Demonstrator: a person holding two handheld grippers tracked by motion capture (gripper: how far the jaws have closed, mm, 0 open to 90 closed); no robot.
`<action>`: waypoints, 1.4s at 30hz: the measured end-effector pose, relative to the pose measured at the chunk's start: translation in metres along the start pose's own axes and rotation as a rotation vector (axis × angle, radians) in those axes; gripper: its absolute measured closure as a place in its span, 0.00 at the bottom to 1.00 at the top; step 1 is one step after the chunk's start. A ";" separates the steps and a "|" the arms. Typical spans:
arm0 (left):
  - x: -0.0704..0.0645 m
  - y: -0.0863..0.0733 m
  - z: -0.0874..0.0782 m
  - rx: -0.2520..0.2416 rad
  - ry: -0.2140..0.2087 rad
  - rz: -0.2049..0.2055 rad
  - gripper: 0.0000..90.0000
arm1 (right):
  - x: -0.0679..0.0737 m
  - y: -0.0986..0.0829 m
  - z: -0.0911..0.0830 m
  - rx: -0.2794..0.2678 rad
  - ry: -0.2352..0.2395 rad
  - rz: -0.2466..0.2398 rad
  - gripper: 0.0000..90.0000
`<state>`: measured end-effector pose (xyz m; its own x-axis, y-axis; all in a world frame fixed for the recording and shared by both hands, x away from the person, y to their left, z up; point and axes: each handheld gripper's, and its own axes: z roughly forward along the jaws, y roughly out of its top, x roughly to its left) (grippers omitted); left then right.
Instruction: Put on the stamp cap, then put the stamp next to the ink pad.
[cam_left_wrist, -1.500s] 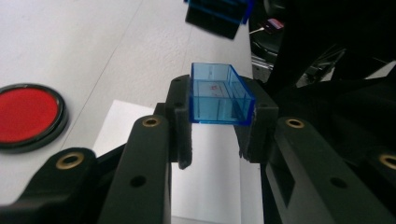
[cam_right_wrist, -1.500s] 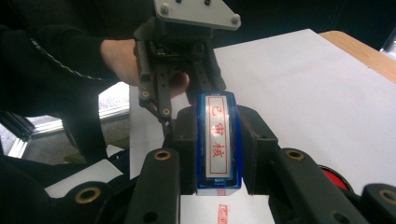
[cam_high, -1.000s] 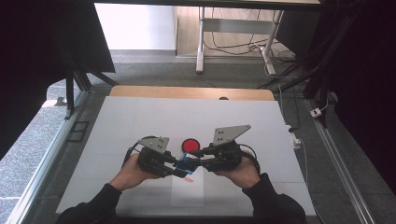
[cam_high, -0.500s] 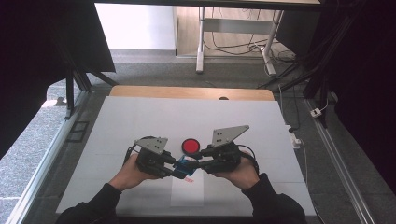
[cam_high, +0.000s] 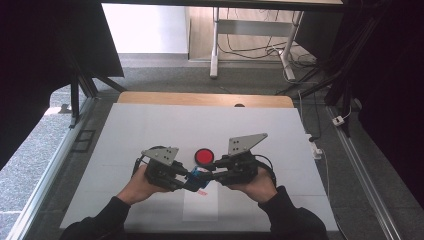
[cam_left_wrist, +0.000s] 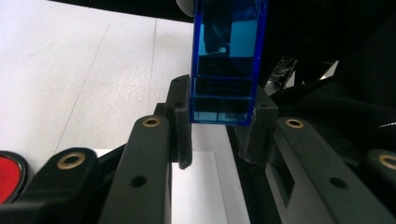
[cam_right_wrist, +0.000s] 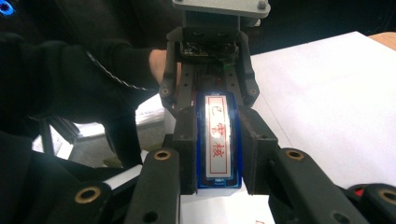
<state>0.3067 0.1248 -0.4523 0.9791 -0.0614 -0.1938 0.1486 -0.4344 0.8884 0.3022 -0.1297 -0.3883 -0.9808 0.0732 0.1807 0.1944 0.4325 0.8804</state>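
holding the blue stamp (cam_high: 198, 175) off the table near the red pad (cam_high: 203, 156), you have both the left gripper (cam_left_wrist: 218, 135) and right gripper (cam_right_wrist: 218, 154) pinching it; stamping the near paper (cam_high: 200, 205) looks left.

In the high view the blue stamp (cam_high: 198, 175) is too small to read, and the two grippers cover most of it. In the left gripper view its top end is cut off by the upper edge, and the red round pad (cam_left_wrist: 8, 175) is cut by the left edge. In the right gripper view the jaws of the right gripper (cam_right_wrist: 218, 154) hide both long sides of the stamp, and the left gripper (cam_right_wrist: 208, 81) behind covers its far end. The red characters on the white label (cam_right_wrist: 218, 140) are blurred.
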 end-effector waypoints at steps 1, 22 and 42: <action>0.000 0.000 0.000 0.003 0.002 -0.003 0.76 | 0.001 0.000 0.001 0.006 -0.005 -0.004 0.79; -0.009 -0.002 -0.004 0.037 0.145 -0.052 0.44 | 0.005 0.001 0.002 0.047 -0.072 -0.044 0.79; -0.025 -0.011 -0.021 0.066 0.354 -0.164 0.13 | 0.005 0.000 -0.003 0.041 -0.110 -0.046 0.79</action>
<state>0.2839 0.1501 -0.4483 0.9322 0.3221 -0.1652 0.3089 -0.4698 0.8269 0.2979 -0.1321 -0.3861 -0.9847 0.1500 0.0893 0.1508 0.4734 0.8678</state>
